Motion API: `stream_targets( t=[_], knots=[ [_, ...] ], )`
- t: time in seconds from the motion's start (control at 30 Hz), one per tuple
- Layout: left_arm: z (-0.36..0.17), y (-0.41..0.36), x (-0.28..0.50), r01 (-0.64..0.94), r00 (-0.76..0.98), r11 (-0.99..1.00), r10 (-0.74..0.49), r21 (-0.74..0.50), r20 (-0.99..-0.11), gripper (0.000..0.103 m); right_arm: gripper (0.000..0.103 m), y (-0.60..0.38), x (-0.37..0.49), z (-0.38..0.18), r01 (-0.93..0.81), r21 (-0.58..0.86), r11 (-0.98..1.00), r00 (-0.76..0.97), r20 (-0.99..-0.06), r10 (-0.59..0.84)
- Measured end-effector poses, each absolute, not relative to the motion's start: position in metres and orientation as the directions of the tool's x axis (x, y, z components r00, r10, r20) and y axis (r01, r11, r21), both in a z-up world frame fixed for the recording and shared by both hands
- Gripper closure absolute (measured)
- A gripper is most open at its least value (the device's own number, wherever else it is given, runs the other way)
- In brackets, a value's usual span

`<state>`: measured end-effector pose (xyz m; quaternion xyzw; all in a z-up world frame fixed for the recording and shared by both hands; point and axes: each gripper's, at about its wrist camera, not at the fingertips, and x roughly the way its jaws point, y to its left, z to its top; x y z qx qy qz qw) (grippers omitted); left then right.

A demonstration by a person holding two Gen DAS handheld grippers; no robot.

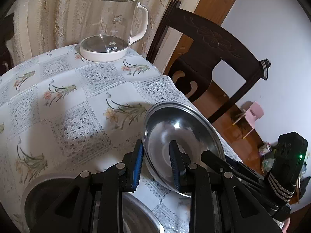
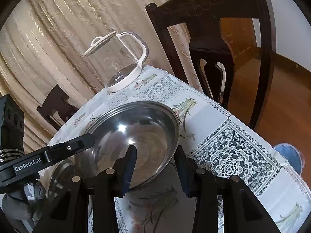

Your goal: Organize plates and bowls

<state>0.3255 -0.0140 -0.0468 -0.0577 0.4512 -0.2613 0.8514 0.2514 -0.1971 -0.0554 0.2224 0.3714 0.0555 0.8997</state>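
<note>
- Tilting above the tablecloth (image 1: 64,101), the steel bowl (image 1: 180,134) opens toward both cameras.
- Left gripper (image 1: 157,163) and right gripper (image 2: 155,171) each straddle its rim with 2 fingers; whether they pinch it, I cannot tell.

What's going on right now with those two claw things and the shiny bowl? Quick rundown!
Left gripper straddling steel bowl rim, bowl tilted above the tablecloth. Right gripper on the opposite rim, jaws apart. Another steel dish below. Glass kettle well clear.

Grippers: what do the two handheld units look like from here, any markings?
Both are matte black linkage grippers with silver pivot pins and ribbed blue pads. The left gripper reads "GenRobot.AI" in white in the right wrist view; its handle has grey-striped straps. The right gripper handle shows a green LED and similar striped straps.
</note>
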Motion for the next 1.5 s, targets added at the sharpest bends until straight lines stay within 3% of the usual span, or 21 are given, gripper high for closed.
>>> stream_targets(
  t=[0.73, 1.5],
  knots=[
    [0.000, 0.039, 0.264, 0.380, 0.548, 0.872, -0.480, -0.307, -0.685, 0.075, 0.060, -0.155, 0.216, -0.016, -0.072, 0.437, 0.896, 0.746, -0.572, 0.339],
    [-0.028, 0.124, 0.224, 0.256, 0.565, 0.910, -0.414, -0.325, -0.714, 0.075, 0.060, -0.085, 0.208, -0.024, -0.185, 0.392, 0.901, 0.680, -0.611, 0.405]
  ],
)
